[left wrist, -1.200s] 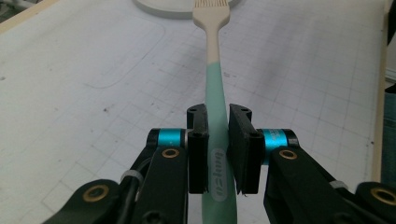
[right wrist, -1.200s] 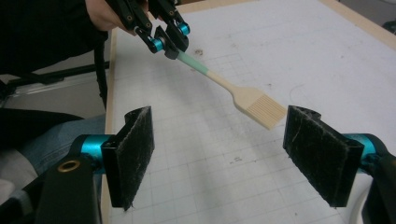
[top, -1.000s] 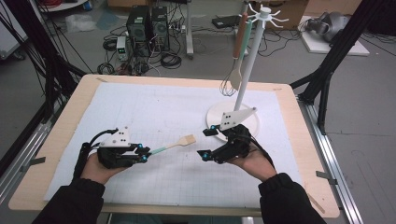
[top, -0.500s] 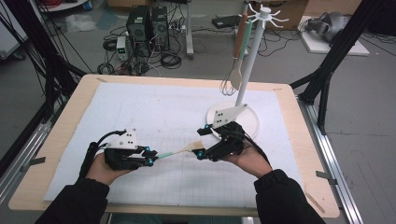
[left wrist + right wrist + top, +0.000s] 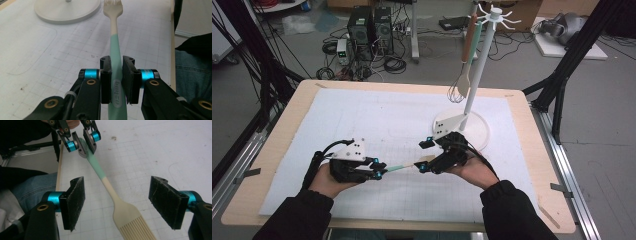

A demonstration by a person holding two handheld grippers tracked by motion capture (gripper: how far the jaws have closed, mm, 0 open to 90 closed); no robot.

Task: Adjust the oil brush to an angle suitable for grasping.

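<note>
The brush (image 5: 404,166) spans between the left gripper (image 5: 381,172) and right gripper (image 5: 424,155), above the bench (image 5: 287,125). The stand (image 5: 469,127) sits behind the right gripper (utensils hang from its top).

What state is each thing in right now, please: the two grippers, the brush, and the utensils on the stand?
Left gripper: shut on the brush handle.
Right gripper: open, jaws just closing in around the brush head, pads not touching.
Brush: held level above the mat.
Spatula: hanging from the stand.
Whisk: hanging.

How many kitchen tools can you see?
3: a pastry brush clamped in the left gripper, and a spatula and whisk hanging from the white rack. Others may hang hidden.
</note>
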